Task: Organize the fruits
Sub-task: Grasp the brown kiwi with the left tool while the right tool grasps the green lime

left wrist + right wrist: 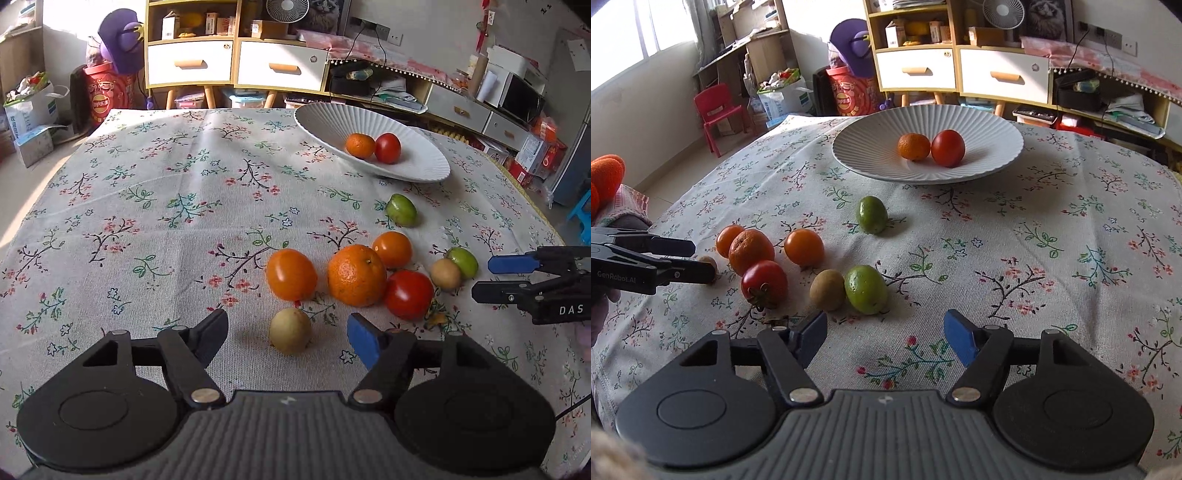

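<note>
Floral tablecloth (147,221), yellow shelf unit with white drawers (236,62), desk fan (1003,13), red child's chair (718,114)

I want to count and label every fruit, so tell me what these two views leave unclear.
- Right wrist view: the small tan fruit is mostly hidden behind the left gripper.
- Left wrist view: the right gripper is cut off by the frame edge.
- Both views: the plate wall hides the undersides of the two fruits in it.

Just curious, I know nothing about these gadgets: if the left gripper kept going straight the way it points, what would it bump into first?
Most likely the small tan fruit, which lies just ahead between the open fingers of the left gripper. Nothing is gripped, and depth is hard to judge.
</note>
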